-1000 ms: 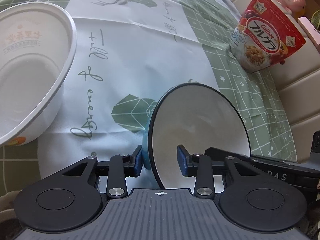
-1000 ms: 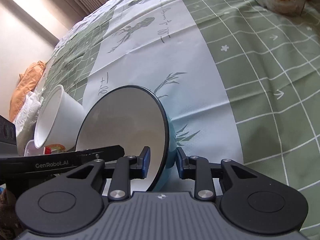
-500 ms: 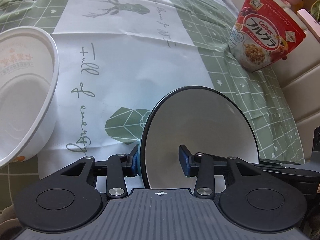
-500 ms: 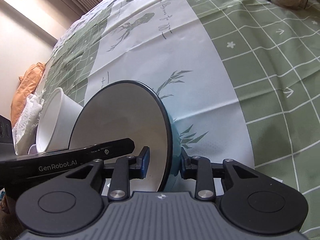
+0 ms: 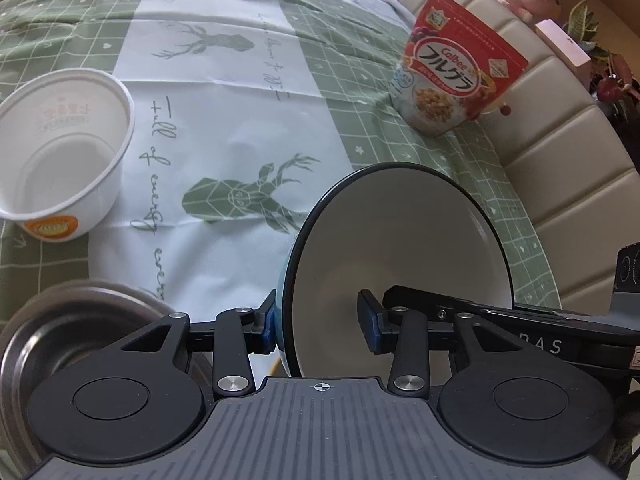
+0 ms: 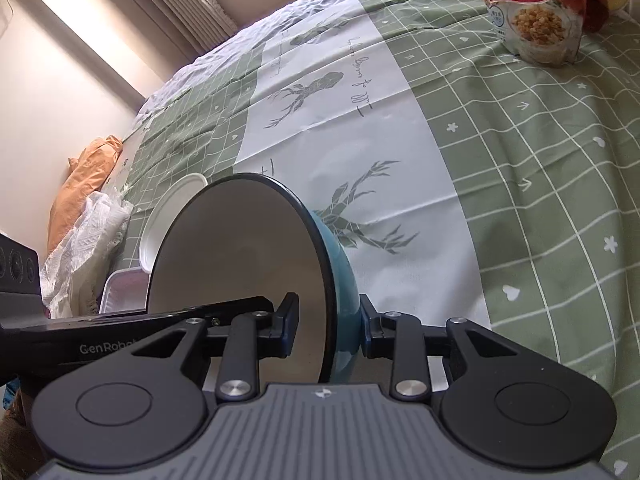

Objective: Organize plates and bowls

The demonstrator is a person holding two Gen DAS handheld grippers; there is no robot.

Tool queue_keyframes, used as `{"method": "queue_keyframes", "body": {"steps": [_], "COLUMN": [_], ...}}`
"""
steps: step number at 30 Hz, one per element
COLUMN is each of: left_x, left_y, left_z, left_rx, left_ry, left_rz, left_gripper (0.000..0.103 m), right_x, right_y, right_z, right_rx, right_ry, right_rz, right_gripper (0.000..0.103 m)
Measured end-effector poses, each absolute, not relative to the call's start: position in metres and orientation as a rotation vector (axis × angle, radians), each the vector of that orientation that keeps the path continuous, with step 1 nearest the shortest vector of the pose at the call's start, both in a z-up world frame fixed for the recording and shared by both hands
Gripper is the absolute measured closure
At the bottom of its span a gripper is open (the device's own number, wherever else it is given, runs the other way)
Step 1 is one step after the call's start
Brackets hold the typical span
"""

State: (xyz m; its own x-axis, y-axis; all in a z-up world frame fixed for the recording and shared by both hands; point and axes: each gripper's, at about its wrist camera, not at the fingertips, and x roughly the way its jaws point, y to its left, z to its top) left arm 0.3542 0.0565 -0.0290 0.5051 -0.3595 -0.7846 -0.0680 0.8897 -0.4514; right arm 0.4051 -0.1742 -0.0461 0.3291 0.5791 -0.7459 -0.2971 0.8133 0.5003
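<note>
Both tongs grip one blue bowl by its rim, held tilted above the tablecloth.

The left gripper (image 5: 320, 330) straddles the near rim of the bowl (image 5: 400, 248), one pad on the blue outside and one over the white inside; its jaws have just been opening slightly with the rim between them. The right gripper (image 6: 329, 332) clamps the same bowl (image 6: 240, 248) narrowly, pads on both sides of the wall. A white paper bowl (image 5: 60, 160) stands on the tablecloth (image 5: 240, 112) to the left. A metal bowl (image 5: 60, 328) lies at lower left. A cereal bag (image 5: 452, 76) stands at the far edge.
</note>
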Motion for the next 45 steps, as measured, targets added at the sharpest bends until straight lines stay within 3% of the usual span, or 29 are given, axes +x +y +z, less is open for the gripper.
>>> {"method": "queue_keyframes", "body": {"steps": [12, 31, 45], "left_x": [0.302, 0.269, 0.252], "left_y": [0.033, 0.050, 0.065], "left_z": [-0.070, -0.063, -0.047], "left_rx": [-0.500, -0.555, -0.629], "left_ry": [1.124, 0.977, 0.898], "left_rz": [-0.204, -0.122, -0.174], "left_gripper": [0.061, 0.069, 0.076], "right_x": [0.354, 0.307, 0.290], "right_y": [-0.194, -0.202, -0.196], "right_z": [-0.096, -0.088, -0.081], "right_rx": [0.284, 0.288, 0.226], "right_ry": [1.183, 0.874, 0.812], "right_rz": [0.550, 0.406, 0.377], "right_gripper": [0.072, 0.070, 0.070]}}
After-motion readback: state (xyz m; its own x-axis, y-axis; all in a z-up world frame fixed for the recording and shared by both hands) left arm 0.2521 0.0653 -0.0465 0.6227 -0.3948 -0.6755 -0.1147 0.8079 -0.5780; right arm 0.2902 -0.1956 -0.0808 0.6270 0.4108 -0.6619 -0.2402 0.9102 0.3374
